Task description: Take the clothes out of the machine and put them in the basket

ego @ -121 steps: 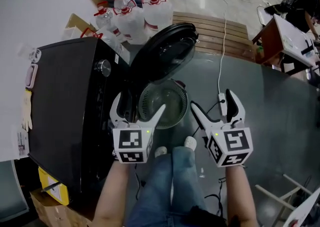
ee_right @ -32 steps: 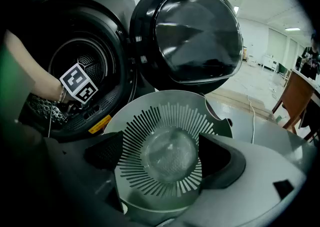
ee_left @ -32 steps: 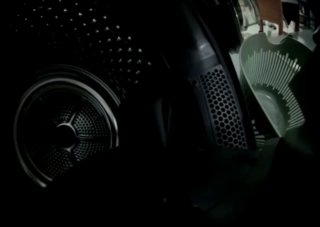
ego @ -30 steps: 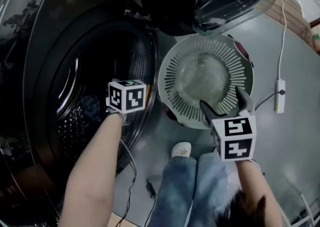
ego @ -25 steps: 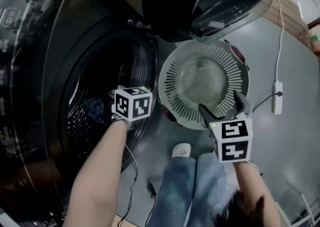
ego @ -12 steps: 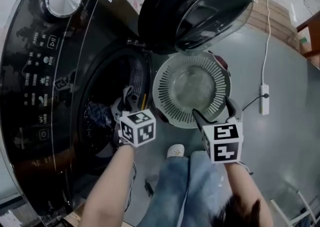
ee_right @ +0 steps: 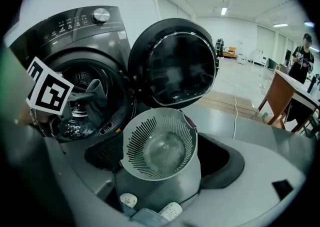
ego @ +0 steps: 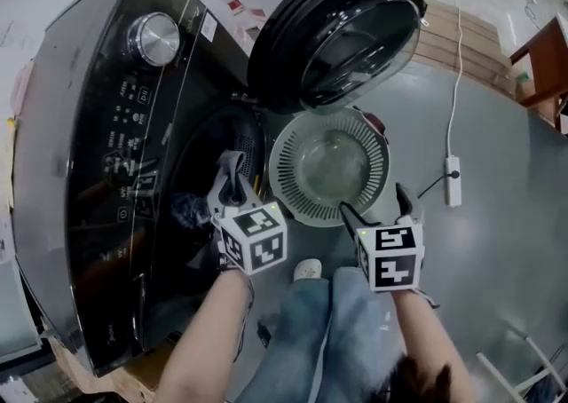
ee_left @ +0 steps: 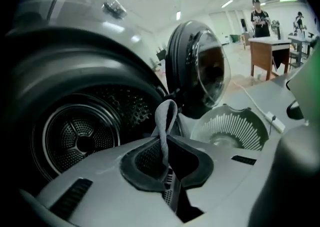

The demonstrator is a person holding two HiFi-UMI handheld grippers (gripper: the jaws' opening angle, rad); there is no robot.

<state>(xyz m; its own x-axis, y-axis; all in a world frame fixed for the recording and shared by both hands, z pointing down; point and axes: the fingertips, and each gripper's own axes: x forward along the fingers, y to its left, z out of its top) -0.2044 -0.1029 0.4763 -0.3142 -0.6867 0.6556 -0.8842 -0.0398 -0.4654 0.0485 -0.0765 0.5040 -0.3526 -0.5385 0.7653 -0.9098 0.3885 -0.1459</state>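
Observation:
A dark front-loading washing machine [ego: 98,170] stands at the left with its round door [ego: 342,33] swung open. On the floor in front sits a slotted grey basket [ego: 328,161], with nothing in it. My left gripper [ego: 231,186] is just outside the drum opening, shut on a strip of grey cloth [ee_left: 165,118] that hangs back toward the drum [ee_left: 80,138]. The right gripper view shows that cloth [ee_right: 95,93] under the left gripper's marker cube [ee_right: 50,91]. My right gripper [ego: 373,203] hovers at the basket's near rim, open, with nothing between its jaws; the basket [ee_right: 160,143] lies right below it.
A white power strip [ego: 453,168] with its cable lies on the grey floor to the right. Behind the door are wooden slats [ego: 470,37], and a wooden table [ego: 541,73] stands at the far right. The person's jeans and a shoe [ego: 307,269] are just below the basket.
The left gripper has come up and out of the drum opening with the grey cloth in it. The right gripper has risen a little over the basket's near rim, still open.

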